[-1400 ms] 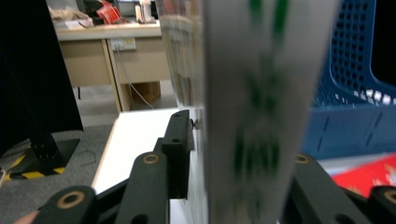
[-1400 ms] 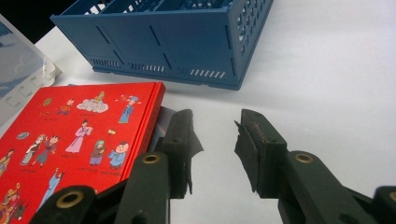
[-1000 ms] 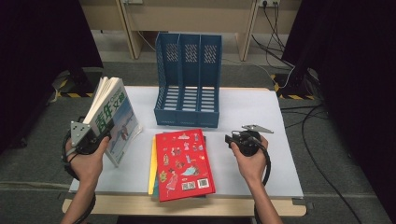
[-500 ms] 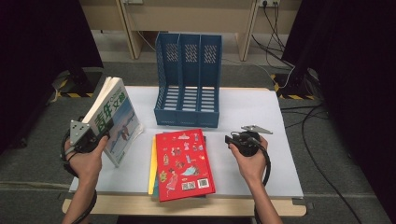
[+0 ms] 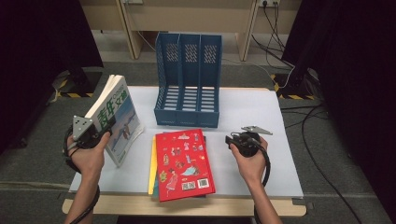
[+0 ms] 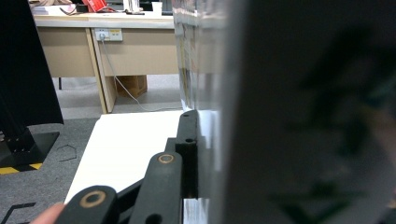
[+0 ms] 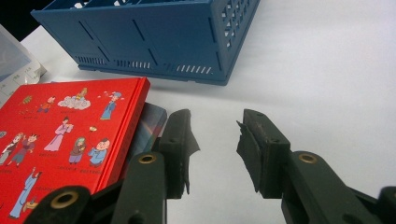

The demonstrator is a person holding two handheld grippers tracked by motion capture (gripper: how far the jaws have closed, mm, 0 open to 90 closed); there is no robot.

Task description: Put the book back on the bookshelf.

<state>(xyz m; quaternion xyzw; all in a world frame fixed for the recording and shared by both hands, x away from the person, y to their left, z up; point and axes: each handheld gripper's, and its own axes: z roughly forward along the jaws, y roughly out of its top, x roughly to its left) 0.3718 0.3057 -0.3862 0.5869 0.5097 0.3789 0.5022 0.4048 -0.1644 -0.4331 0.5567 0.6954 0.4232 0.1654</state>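
Observation:
A white and teal magazine (image 5: 116, 116) stands tilted at the table's left, and my left gripper (image 5: 99, 134) is shut on its lower edge. In the left gripper view the magazine (image 6: 289, 107) looms close and blurred against the one black jaw that shows. A red picture book (image 5: 183, 163) lies flat on top of a stack at the front middle. My right gripper (image 5: 229, 140) rests open just right of that stack, nothing between its fingertips (image 7: 182, 135). The red picture book (image 7: 70, 130) lies to the left of those jaws.
A blue three-slot file rack (image 5: 189, 79) stands at the back middle of the white table (image 5: 261, 116), also seen as the rack (image 7: 154, 37). A yellow book edge (image 5: 152, 163) sticks out under the red one. Desks and cables lie beyond the table.

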